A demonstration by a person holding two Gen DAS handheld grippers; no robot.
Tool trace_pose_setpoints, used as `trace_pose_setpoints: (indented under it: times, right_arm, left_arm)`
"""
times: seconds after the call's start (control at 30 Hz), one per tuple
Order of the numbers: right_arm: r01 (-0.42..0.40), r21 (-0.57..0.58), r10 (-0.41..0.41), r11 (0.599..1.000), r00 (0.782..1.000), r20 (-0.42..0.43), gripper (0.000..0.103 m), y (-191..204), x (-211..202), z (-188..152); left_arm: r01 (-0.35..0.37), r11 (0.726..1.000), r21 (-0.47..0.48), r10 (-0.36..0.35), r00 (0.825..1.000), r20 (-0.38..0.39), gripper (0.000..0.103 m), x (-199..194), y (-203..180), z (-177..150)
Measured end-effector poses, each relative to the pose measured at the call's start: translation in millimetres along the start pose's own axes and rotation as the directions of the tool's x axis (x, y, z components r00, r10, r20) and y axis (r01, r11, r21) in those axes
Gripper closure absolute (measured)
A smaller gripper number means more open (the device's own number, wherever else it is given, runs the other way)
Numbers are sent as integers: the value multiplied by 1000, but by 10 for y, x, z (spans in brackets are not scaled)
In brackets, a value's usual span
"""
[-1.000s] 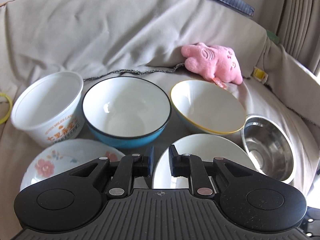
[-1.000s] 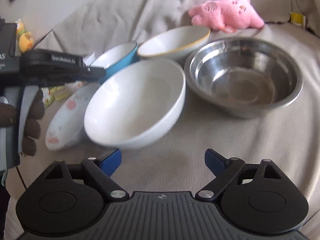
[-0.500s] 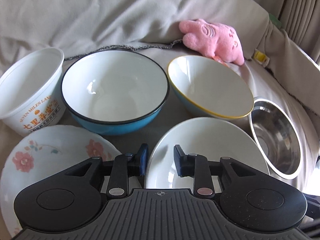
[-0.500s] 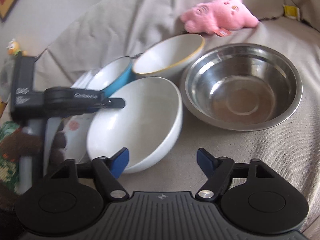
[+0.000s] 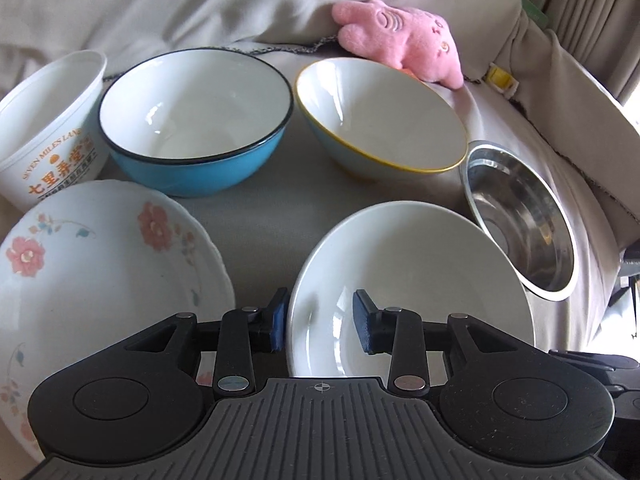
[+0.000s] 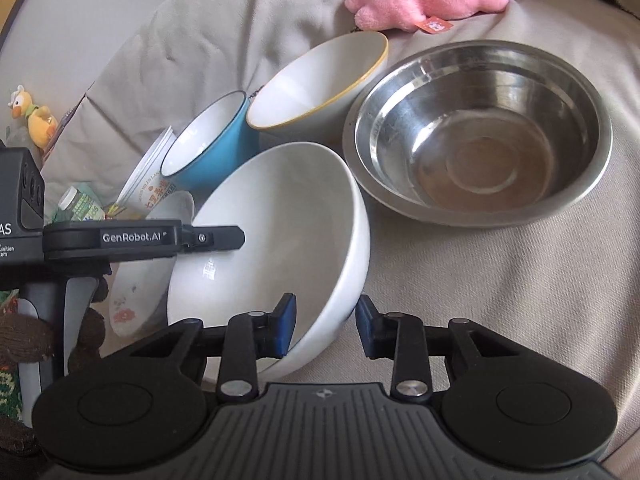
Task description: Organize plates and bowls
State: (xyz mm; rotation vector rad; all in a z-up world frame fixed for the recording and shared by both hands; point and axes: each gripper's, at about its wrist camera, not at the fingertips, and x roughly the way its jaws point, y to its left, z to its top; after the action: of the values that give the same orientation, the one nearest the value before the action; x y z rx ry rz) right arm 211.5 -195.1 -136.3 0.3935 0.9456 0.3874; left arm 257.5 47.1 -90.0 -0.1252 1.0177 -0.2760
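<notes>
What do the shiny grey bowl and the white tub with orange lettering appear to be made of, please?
The shiny grey bowl looks like stainless steel: mirror-like reflections and a thin rolled rim. The white tub seems to be thin plastic or coated paper, matte, with printed orange text and a ridged lip.

We read "SEVEN MILES LANE" on the white tub, and "GenRobot.AI" on the left gripper.

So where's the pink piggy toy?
The pink plush toy lies at the back against the sofa cushion, top centre-right in the left wrist view, just behind the yellow-rimmed bowl.
</notes>
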Motion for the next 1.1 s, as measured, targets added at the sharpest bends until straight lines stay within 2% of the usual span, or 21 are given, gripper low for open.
trace_pose_setpoints:
  times: [0.1, 0.13, 0.3, 0.47, 0.53, 0.67, 0.73, 0.87, 0.97, 1.1]
  right_arm:
    - [19, 12, -19, 1000, 1000, 7, 73, -30, 37, 11]
    - [22, 11, -22, 1000, 1000, 9, 73, -27, 56, 26]
    - [56, 8, -56, 998, 998, 0, 73, 23, 175, 56]
    - [131, -31, -131, 991, 991, 1, 72, 181, 150, 42]
    - [150, -34, -150, 988, 989, 2, 72, 263, 133, 27]
    - [182, -94, -180, 979, 983, 28, 72, 589, 71, 13]
    - [189, -138, -185, 972, 982, 39, 72, 802, 44, 20]
    - [148, -212, -139, 966, 989, 53, 72, 1248, 74, 66]
    - [119, -237, -113, 964, 993, 41, 72, 1474, 215, 81]
    - [100, -265, -105, 959, 994, -6, 72, 1717, 451, 44]
  left_arm:
    - [-35, 999, 5, 35, 998, -42, 69, 161, -41, 48]
    - [-44, 999, 12, 44, 998, -54, 65, 212, -51, 52]
    - [-61, 996, 63, 63, 997, -34, 60, 232, -129, 43]
    - [-6, 998, 59, 8, 999, -39, 62, 129, -53, -8]
    - [10, 999, 53, -9, 1000, -20, 62, 22, 5, -32]
    - [51, 999, -5, -50, 995, 88, 62, -333, 252, -111]
    - [64, 997, -38, -59, 992, 109, 61, -507, 418, -90]
    - [72, 993, -93, -54, 983, 175, 61, -830, 809, -71]
    - [53, 990, -134, -29, 984, 174, 61, -932, 1065, -139]
    - [-14, 986, -165, 39, 988, 152, 61, -952, 1288, -247]
